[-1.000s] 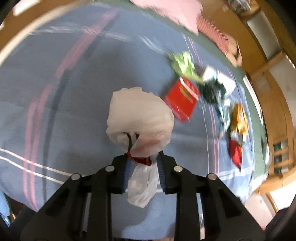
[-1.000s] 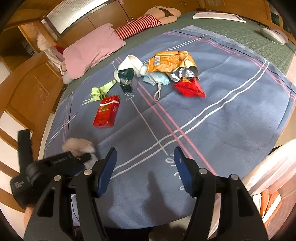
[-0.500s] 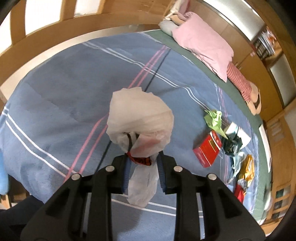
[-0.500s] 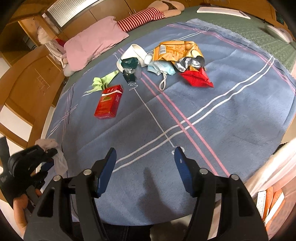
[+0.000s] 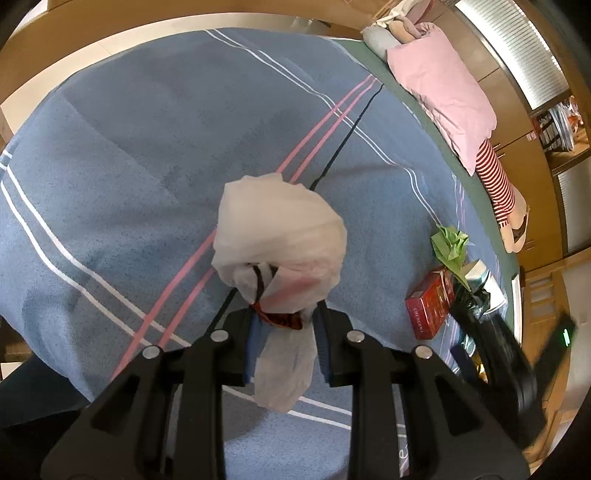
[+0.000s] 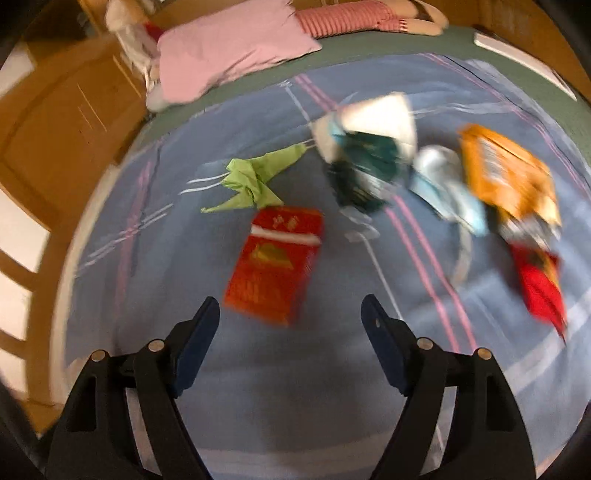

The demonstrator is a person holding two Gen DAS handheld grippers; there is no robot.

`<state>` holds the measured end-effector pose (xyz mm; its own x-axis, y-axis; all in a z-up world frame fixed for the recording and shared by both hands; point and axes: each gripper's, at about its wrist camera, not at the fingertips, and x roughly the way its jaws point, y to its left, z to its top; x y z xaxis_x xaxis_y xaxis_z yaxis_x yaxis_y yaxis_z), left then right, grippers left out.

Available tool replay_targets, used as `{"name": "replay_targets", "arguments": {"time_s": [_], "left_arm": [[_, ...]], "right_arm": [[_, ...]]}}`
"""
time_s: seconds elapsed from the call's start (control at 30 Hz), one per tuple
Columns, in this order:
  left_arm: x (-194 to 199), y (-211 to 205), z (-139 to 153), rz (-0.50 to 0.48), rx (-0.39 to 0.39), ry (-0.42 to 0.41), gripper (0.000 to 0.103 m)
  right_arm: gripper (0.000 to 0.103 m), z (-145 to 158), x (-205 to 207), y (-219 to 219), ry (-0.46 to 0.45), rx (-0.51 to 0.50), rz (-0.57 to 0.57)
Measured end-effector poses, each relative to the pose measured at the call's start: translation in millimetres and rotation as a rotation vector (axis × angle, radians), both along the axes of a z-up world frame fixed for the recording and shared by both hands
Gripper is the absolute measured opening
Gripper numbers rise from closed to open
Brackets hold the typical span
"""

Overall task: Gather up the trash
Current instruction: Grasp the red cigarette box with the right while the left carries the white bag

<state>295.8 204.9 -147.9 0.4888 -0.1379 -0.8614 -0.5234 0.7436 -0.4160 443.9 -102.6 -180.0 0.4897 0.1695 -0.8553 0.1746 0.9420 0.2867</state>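
Observation:
My left gripper point(image 5: 284, 325) is shut on a white plastic bag point(image 5: 280, 236) and holds it above the blue blanket point(image 5: 147, 147). My right gripper point(image 6: 290, 310) is open and empty, just short of a red cigarette pack point(image 6: 275, 262) lying flat on the blanket. Beyond the pack lie a green paper scrap point(image 6: 255, 181), a dark green wrapper point(image 6: 362, 173), a white packet point(image 6: 380, 118), a pale blue mask point(image 6: 447, 188), an orange snack bag point(image 6: 509, 173) and a red wrapper point(image 6: 539, 284). The red pack point(image 5: 430, 304) and green scrap point(image 5: 450, 247) also show in the left wrist view.
A pink pillow point(image 6: 236, 55) and a striped doll point(image 6: 354, 18) lie on the green mat point(image 6: 369, 51) behind the blanket. Wooden cabinets point(image 6: 66, 110) stand at the left. The right gripper's dark body point(image 5: 509, 362) shows at the right of the left wrist view.
My right gripper has moved fast forward toward the trash pile and now hovers just before the red pack; its view is blurred. My left gripper has swung left, still gripping the bag.

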Motion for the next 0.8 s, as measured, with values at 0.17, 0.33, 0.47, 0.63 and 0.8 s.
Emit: {"name": "replay_targets", "arguments": {"time_s": [0.17,0.33,0.47,0.63,0.8], "left_arm": [[2.5,-2.2,1.7,-0.009,0.016,-0.005,0.027],[2.6,-4.9,4.7,-0.019,0.027,-0.019,0.027],[-3.1,-5.3,10.7,-0.018,0.029,-0.045,0.025],[-15.5,-14.4,32.6,-0.065,0.017,-0.102,0.024],[-13.0,-59.6,52.1,-0.367,-0.014,-0.121,0.024]], "right_arm": [[0.083,-26.1,33.4,28.1,0.052,-0.079,0.081],[0.068,-24.4,15.5,26.3,0.022,-0.114,0.11],[0.062,-13.4,-12.4,10.8,0.047,-0.046,0.121],[0.06,9.2,-50.3,-2.9,0.014,0.011,0.136],[0.06,19.6,-97.6,-16.5,0.038,0.022,0.192]]}}
